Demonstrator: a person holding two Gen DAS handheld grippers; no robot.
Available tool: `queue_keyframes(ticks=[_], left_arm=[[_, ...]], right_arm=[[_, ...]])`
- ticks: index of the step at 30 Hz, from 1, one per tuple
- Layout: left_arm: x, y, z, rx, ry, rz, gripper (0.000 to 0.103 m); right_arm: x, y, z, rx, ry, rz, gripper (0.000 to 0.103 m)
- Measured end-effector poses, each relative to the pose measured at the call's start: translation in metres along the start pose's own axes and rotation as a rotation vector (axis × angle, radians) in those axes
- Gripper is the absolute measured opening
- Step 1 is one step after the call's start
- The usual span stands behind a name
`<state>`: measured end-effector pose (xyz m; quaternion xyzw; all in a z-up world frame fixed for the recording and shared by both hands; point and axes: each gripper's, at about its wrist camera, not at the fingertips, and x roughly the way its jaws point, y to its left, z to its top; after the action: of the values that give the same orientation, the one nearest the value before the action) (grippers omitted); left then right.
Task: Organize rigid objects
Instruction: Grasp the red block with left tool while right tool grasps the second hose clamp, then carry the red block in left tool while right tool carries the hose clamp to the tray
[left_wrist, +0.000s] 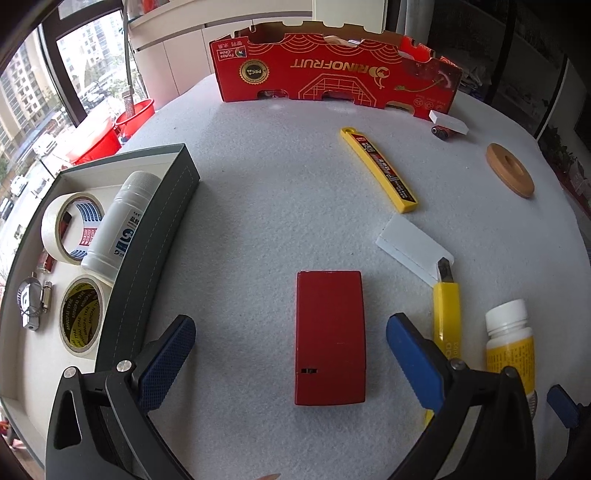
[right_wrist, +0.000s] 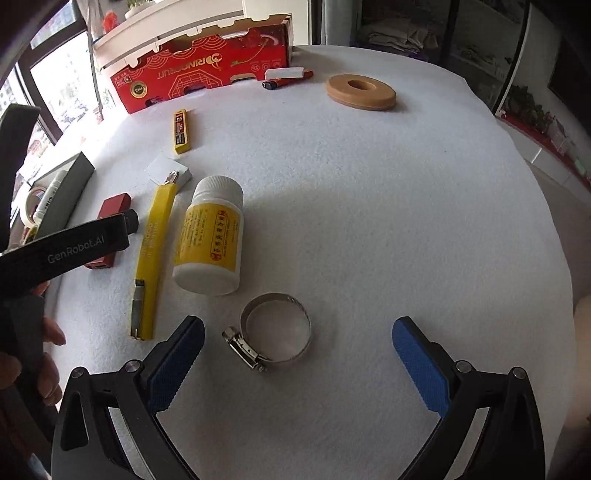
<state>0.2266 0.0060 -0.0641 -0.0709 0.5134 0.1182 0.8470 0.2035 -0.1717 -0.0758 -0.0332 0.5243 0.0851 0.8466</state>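
Red case (left_wrist: 330, 338) lies flat right between the left gripper (left_wrist: 291, 354) jaws, which are spread wide and released, pads clear of both its long sides. Over at the right gripper (right_wrist: 297, 360), jaws also released, a metal hose clamp (right_wrist: 275, 330) sits between them, nearer the left pad. Just ahead of that left pad: a yellow utility knife (right_wrist: 153, 251) and a white pill bottle (right_wrist: 210, 236) on its side. Left of the left jaws, the grey tray (left_wrist: 155, 236) holds tape rolls (left_wrist: 70, 225) and a white bottle (left_wrist: 120, 221). White felt covers the bench (right_wrist: 369, 203); a red fruit carton (left_wrist: 332, 79) stands far ahead, windows beyond.
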Motion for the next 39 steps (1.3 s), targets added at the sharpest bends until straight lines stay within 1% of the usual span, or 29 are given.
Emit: queue_keyframes(ticks=[4,6,8,10,11,12,13,14,15,16,20,22,25,30,35,39], left_arm=[[-0.001,-0.001,-0.001,-0.007,-0.036,0.001,0.103],[0.0,-0.002,-0.001,-0.011,-0.041,0.005,0.103],[0.0,-0.003,0.0,-0.007,-0.028,0.004,0.103],[0.0,-0.005,0.002,0.011,0.0,-0.008,0.101],[-0.003,-0.008,0.002,0.028,0.001,-0.019,0.095],[-0.005,-0.011,0.001,0.053,0.001,-0.032,0.085],[-0.009,-0.015,0.0,0.077,-0.001,-0.045,0.078],[-0.012,-0.019,-0.001,0.095,-0.002,-0.055,0.061],[-0.015,-0.021,-0.002,0.104,-0.001,-0.064,0.042],[-0.017,-0.022,-0.003,0.107,0.007,-0.075,0.037],[-0.024,-0.014,-0.012,0.08,0.045,-0.126,0.037],[-0.032,-0.009,-0.021,0.072,0.05,-0.153,0.037],[-0.05,-0.005,-0.037,0.088,0.032,-0.177,0.037],[-0.082,-0.003,-0.064,0.106,-0.003,-0.232,0.037],[-0.111,-0.003,-0.092,0.156,-0.036,-0.25,0.037],[-0.132,0.007,-0.11,0.176,-0.055,-0.275,0.037]], right_arm=[[0.0,-0.001,-0.003,-0.001,-0.024,0.004,0.103],[0.0,-0.001,-0.003,0.004,-0.018,-0.001,0.103],[-0.001,0.0,-0.003,0.009,0.004,-0.006,0.103],[-0.005,0.002,-0.003,0.009,0.006,-0.007,0.098],[-0.009,0.004,-0.004,0.002,-0.005,-0.005,0.084],[-0.014,0.006,-0.005,-0.006,-0.012,-0.001,0.063],[-0.016,0.007,-0.005,-0.011,-0.011,0.002,0.053],[-0.016,0.007,-0.006,-0.006,-0.003,0.003,0.046],[-0.017,0.006,-0.006,0.004,-0.001,0.009,0.046],[-0.018,0.004,-0.008,0.014,0.002,0.013,0.046],[-0.027,-0.007,-0.016,0.089,0.019,0.069,0.046],[-0.035,-0.012,-0.023,0.106,0.015,0.077,0.046],[-0.05,-0.016,-0.037,0.126,-0.002,0.081,0.046],[-0.068,-0.021,-0.06,0.172,-0.001,0.117,0.046],[-0.084,-0.018,-0.078,0.174,-0.002,0.133,0.046],[-0.098,-0.011,-0.089,0.169,-0.004,0.145,0.046]])
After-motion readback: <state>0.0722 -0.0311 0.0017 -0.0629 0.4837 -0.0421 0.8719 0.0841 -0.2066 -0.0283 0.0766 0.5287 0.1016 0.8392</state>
